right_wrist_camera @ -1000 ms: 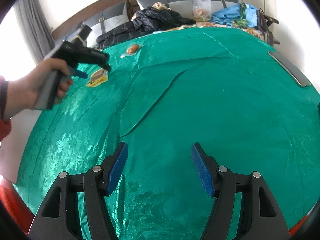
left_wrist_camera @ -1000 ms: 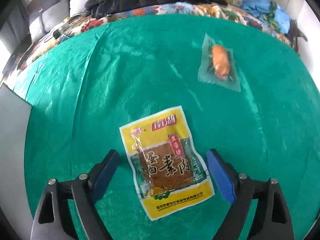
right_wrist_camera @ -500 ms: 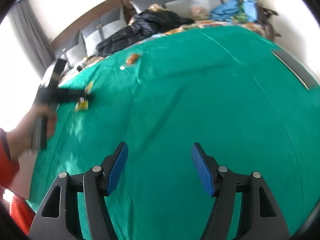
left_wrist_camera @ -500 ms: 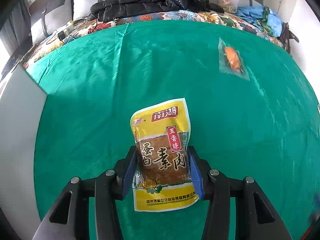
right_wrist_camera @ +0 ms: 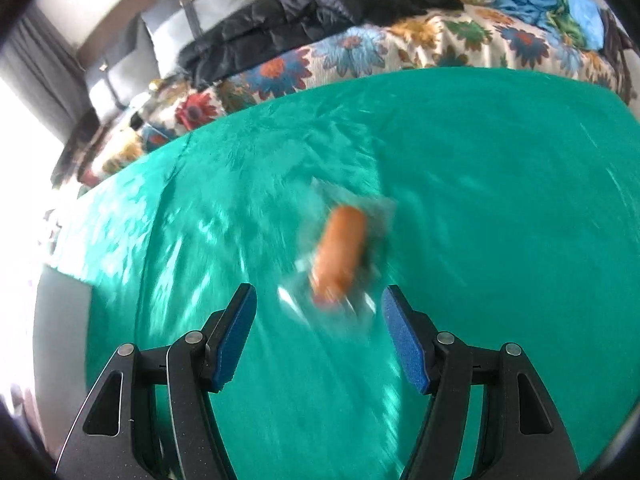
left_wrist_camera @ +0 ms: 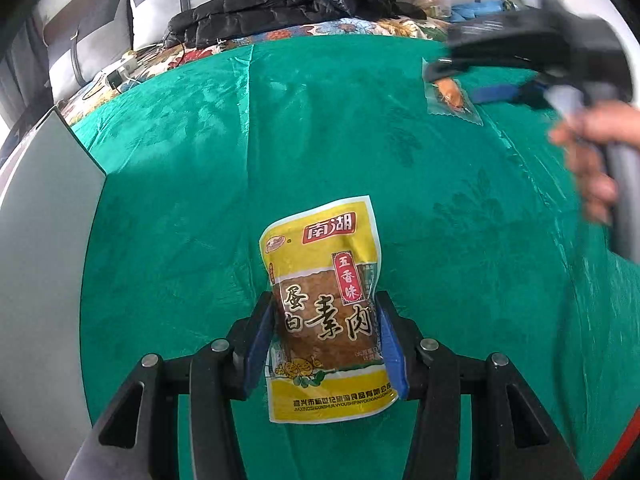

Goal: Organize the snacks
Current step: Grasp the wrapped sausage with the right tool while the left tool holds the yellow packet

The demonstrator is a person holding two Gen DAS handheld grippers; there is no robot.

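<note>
Your left gripper (left_wrist_camera: 324, 344) clamped the yellow tofu packet (left_wrist_camera: 326, 304); your right gripper (right_wrist_camera: 318, 336) hung open over the clear pouch (right_wrist_camera: 340, 252) holding a sausage.

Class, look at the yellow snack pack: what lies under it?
Under the yellow pack, held by the left gripper, only green cloth shows. The cloth directly beneath is covered.

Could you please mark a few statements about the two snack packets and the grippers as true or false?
1. The left gripper is closed on the yellow packet. True.
2. The right gripper holds the clear sausage packet. False: its jaws are open and empty, and the packet lies on the green cloth ahead of them.
3. Both packets lie side by side, touching. False: they are far apart.
4. A black jacket lies beyond the cloth. True.
</note>
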